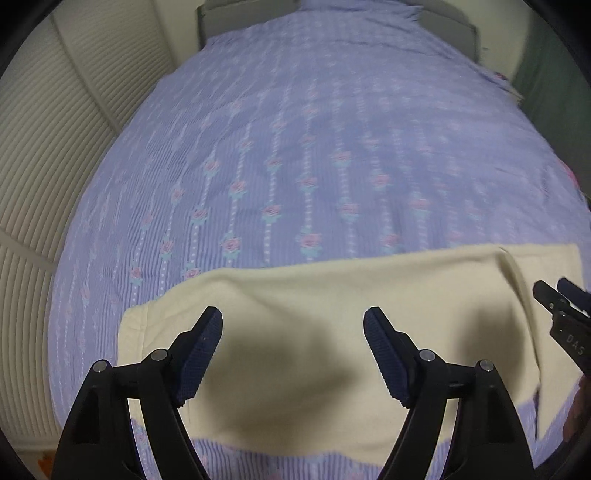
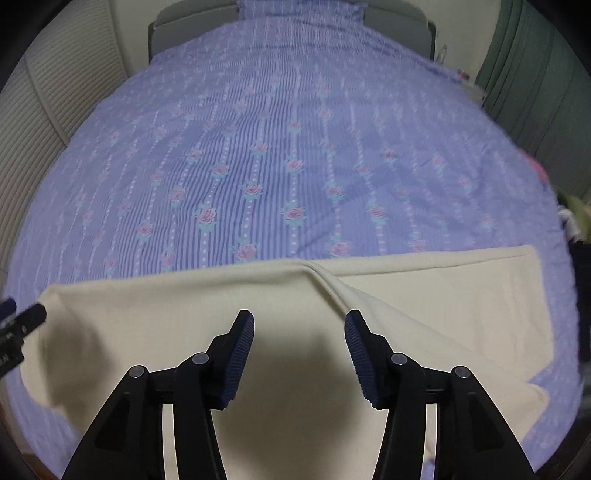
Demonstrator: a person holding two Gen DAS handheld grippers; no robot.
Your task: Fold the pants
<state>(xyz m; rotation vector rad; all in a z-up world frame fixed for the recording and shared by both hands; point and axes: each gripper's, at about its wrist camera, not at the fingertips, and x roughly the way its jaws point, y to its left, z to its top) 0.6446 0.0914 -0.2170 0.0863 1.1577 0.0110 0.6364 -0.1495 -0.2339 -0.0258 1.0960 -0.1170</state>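
Cream pants (image 2: 280, 295) lie folded across a floral bedspread (image 2: 280, 155) — left gripper (image 1: 293, 325) and right gripper (image 2: 299, 325), at six o'clock, both released, jaws empty.

"DAS" reads on the right hand-held gripper (image 1: 567, 301).

A bed fills most of both views, covered by a lavender bedspread (image 2: 295, 147) with fine stripes, dotted white lines and rows of pink roses on teal leaves. At the top of the frame a grey headboard (image 2: 192, 22) stands behind it against a pale wall. Along the left edge run cream louvred closet doors (image 1: 44, 155), their slats horizontal. A dark green curtain (image 2: 535, 81) hangs at the upper right. The light is dim and even, indoor in character.
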